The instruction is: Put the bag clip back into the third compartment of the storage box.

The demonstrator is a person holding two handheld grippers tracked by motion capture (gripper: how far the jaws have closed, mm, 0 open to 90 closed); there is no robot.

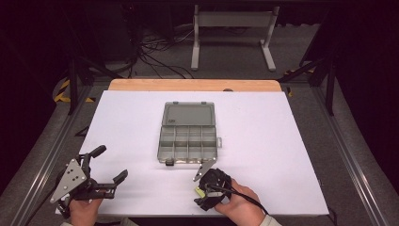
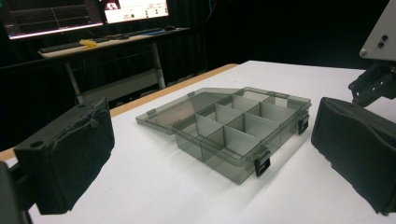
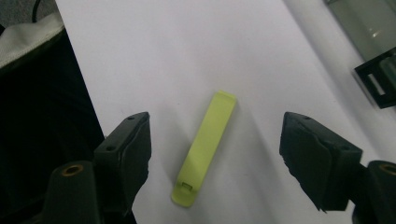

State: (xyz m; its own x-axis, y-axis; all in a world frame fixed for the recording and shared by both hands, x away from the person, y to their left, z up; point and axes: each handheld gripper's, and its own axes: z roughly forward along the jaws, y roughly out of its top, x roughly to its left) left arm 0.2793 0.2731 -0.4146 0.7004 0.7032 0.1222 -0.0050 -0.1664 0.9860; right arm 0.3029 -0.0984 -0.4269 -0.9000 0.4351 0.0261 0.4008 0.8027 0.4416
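Note:
A smoky grey compartment box (image 1: pixel 188 134) lies open at the middle of the white table (image 1: pixel 282 141), lid folded back to the far side, its dividers bare (image 2: pixel 233 128). My left gripper (image 1: pixel 112 163) rests at the near left, open, aimed toward the box (image 2: pixel 210 154), with nothing between its pads (image 2: pixel 70 158). My right gripper (image 1: pixel 207 190) is tilted down at the table just in front of the box, also open (image 3: pixel 217 156). A flat yellow-green plastic strip (image 3: pixel 205 149) lies on the table between its jaws, touching neither; it peeks out beside the gripper (image 1: pixel 199 192).
The box's black latch (image 3: pixel 378 84) sits close to the right gripper. A wooden strip (image 1: pixel 193 84) runs along the table's far edge. Beyond it are a metal frame (image 1: pixel 233 35) and floor cables (image 1: pixel 155 56). Monitors (image 2: pixel 93 11) glow in the dark background.

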